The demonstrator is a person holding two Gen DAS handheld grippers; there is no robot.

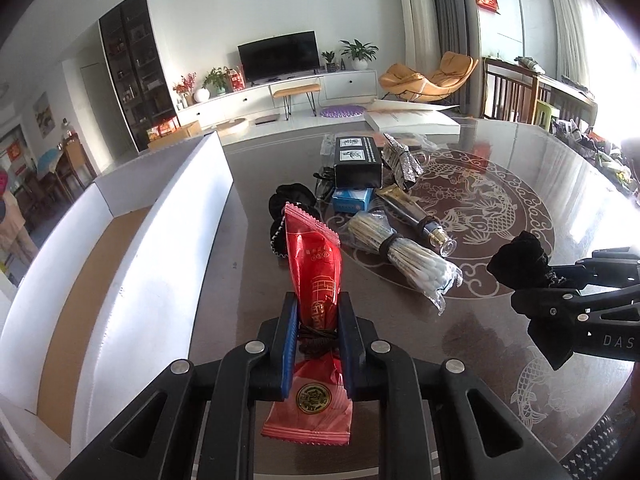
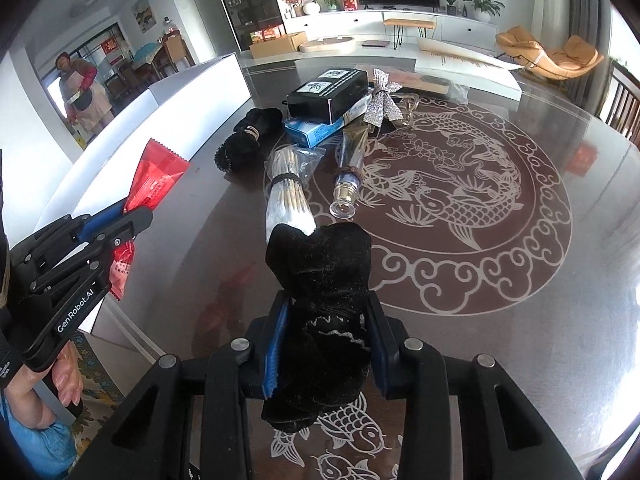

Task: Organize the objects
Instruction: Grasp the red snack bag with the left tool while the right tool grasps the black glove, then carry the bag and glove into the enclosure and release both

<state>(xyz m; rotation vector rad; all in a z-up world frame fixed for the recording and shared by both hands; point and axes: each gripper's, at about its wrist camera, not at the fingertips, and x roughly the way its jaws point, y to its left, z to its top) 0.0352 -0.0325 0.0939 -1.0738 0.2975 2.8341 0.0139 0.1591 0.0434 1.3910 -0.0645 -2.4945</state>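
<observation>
My left gripper (image 1: 318, 300) is shut on a red foil packet (image 1: 316, 268) and holds it upright above the table, just right of the white cardboard box (image 1: 132, 264). It also shows in the right wrist view (image 2: 120, 220), with the red packet (image 2: 156, 176). My right gripper (image 2: 326, 300) is shut on a black velvet pouch (image 2: 320, 276), held above the table. In the left wrist view that gripper (image 1: 524, 280) and the pouch (image 1: 520, 256) are at the right.
On the glass table (image 2: 500, 300) lie a bagged bundle of cotton swabs (image 1: 404, 256), a small perfume bottle (image 1: 424, 220), a blue box (image 1: 352, 200), a black box (image 1: 358, 160), a silver bow (image 2: 382, 96), another black pouch (image 2: 246, 132) and a flat white box (image 1: 412, 120).
</observation>
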